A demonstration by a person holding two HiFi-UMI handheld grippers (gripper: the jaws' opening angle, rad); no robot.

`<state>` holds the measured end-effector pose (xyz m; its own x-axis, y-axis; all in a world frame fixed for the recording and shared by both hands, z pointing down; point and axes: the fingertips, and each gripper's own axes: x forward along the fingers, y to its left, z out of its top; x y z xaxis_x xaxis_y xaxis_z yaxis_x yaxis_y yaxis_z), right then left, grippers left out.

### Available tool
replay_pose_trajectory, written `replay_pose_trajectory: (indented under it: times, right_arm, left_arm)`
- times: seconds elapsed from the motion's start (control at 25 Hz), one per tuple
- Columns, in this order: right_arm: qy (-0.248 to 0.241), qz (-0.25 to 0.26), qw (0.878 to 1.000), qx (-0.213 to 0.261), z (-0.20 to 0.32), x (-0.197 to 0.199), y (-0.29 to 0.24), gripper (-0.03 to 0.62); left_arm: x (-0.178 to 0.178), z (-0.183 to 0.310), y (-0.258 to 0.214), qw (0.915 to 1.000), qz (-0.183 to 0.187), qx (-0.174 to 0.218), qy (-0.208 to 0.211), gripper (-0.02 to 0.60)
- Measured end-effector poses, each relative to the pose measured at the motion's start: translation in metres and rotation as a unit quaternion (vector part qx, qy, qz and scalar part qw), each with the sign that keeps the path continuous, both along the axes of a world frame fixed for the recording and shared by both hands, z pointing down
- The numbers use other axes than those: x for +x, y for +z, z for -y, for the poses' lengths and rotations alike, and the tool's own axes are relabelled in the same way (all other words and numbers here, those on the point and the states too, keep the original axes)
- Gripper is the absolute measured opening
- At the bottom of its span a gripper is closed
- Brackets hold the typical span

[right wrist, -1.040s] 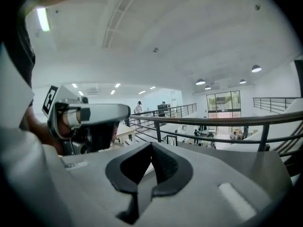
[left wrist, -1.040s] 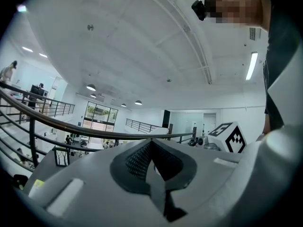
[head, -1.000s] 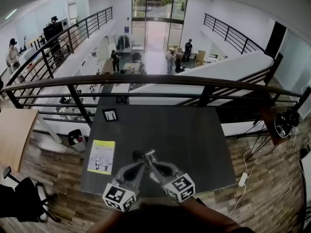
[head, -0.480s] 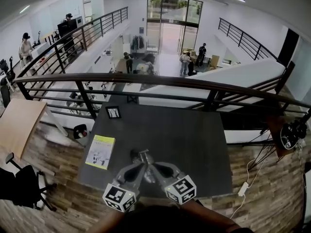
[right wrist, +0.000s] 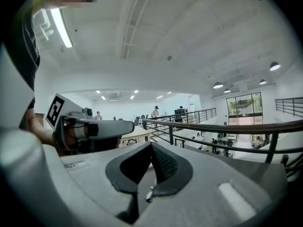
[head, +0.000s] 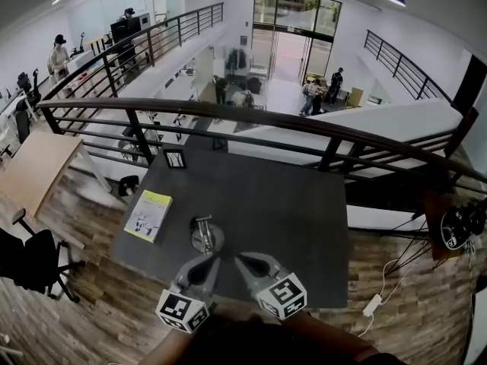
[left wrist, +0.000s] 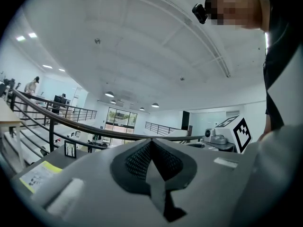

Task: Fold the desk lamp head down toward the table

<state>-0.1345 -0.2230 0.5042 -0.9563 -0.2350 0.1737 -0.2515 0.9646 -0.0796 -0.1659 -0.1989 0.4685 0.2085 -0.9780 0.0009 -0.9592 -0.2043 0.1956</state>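
The silver round-based desk lamp (head: 204,236) looks folded flat on your dark tabletop (head: 297,211), so the task seems finished. It lies at 12 o'clock of your left gripper (head: 211,259) and right gripper (head: 240,259), whose jaws are closed and empty.

The lamp (head: 204,236) is shown too small in the head view for its head and joints to be told apart. In the right gripper view only a thin rod (right wrist: 150,191) is seen under the closed jaws; the rest is hidden behind the right gripper (right wrist: 150,150). Most of the table (left wrist: 59,156) is hidden behind the left gripper (left wrist: 151,145). The booklet's (head: 148,215) print cannot be read. The person's arms (head: 327,339) are cut off by the head view's bottom edge.
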Motion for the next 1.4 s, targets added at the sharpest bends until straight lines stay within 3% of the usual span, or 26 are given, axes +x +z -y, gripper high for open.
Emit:
replay_pose_trajectory:
  times: [0.2, 0.52, 0.96, 1.4]
  right_arm:
    - [-0.034, 0.001, 0.999, 0.004, -0.018, 0.026, 0.004, 0.003]
    - [-0.057, 0.004, 0.998, 0.004, -0.042, 0.042, 0.004, 0.003]
    - [-0.058, 0.022, 0.998, -0.004, -0.126, 0.037, -0.002, 0.003]
    - [-0.025, 0.031, 0.999, -0.011, -0.218, 0.045, 0.002, 0.003]
  left_arm:
    - [0.021, -0.019, 0.006, 0.9989, -0.004, 0.000, -0.047, 0.000]
    - [0.034, -0.054, 0.013, 0.9965, -0.008, 0.002, -0.083, 0.000]
    - [0.035, -0.130, 0.006, 0.9972, 0.008, -0.001, -0.075, 0.000]
    - [0.045, -0.220, 0.013, 0.9990, 0.007, -0.010, -0.042, 0.001]
